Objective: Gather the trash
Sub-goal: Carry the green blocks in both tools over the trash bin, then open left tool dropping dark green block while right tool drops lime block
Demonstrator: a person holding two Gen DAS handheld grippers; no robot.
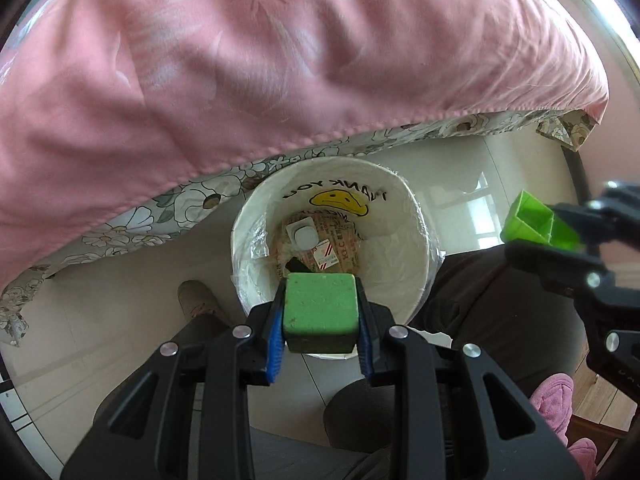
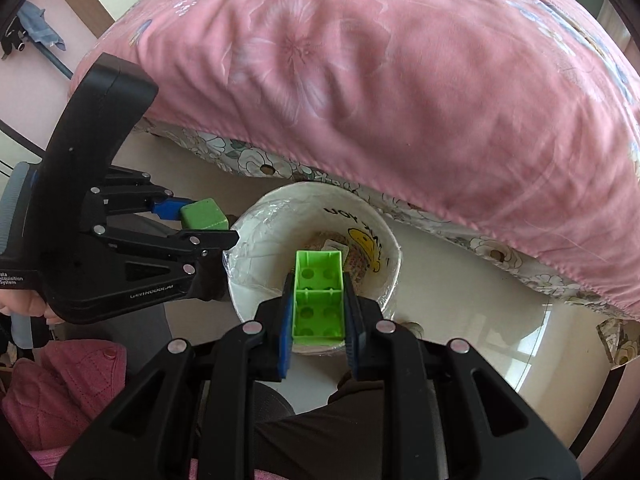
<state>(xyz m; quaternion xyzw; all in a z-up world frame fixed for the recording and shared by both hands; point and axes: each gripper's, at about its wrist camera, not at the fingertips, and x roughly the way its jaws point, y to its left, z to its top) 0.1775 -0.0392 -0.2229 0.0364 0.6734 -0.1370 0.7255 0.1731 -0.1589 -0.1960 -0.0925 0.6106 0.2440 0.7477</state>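
Note:
A white trash bin [image 1: 412, 264] lined with a smiley "thank you" bag stands on the floor beside the bed, with paper wrappers [image 1: 320, 244] at its bottom. My left gripper [image 1: 320, 312] is shut on a solid green cube [image 1: 318, 312], right over the bin's near rim. My right gripper [image 2: 318, 300] is shut on a hollow bright-green brick [image 2: 319, 296], also above the bin [image 2: 384, 280]. In the right wrist view the left gripper [image 2: 200, 224] and its cube [image 2: 203, 214] hang at the bin's left edge. The left wrist view shows the brick [image 1: 536, 222] at far right.
A pink quilt [image 1: 240, 60] with a flowered sheet [image 1: 132, 220] beneath overhangs the bed just behind the bin. Pale glossy floor tiles [image 1: 460, 184] surround it. The person's dark trousers [image 1: 500, 312] and a foot [image 1: 198, 300] are close to the bin. Pink clothing [image 2: 68, 396] shows at lower left.

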